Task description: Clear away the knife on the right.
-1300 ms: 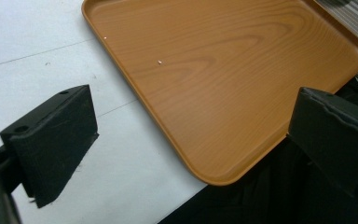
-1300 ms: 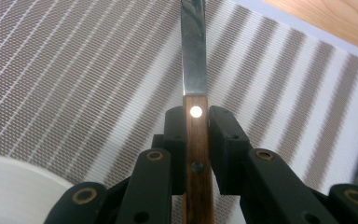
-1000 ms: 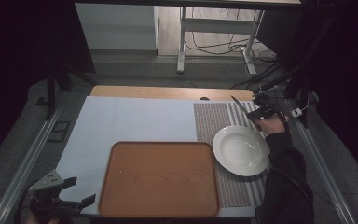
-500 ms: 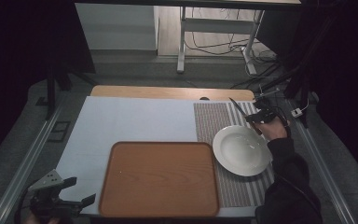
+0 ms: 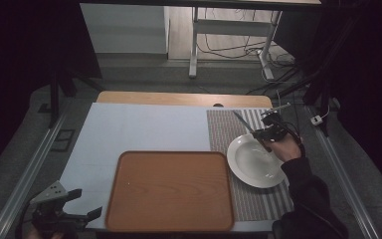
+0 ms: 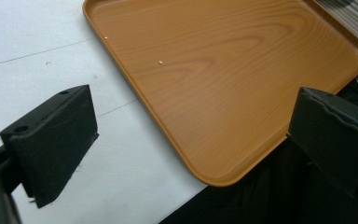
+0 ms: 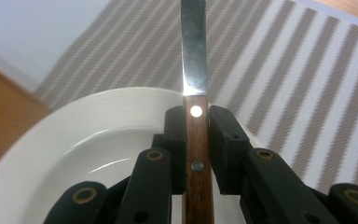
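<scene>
Since the earlier frame, we note the right hand-held gripper (image 5: pixel 263 133) has shifted leftward with its knife (image 7: pixel 196 140) clamped by the wooden handle, blade over the white plate's (image 5: pixel 253 162) upper rim, right of centre. We record the left hand-held gripper (image 5: pixel 62 211) at lower left, jaws apart and empty, beside the wooden tray (image 5: pixel 169 191).

high view dim, dark edges | glare on knife blade (image 7: pixel 193 44) | plate (image 7: pixel 74 154) blurred
</scene>
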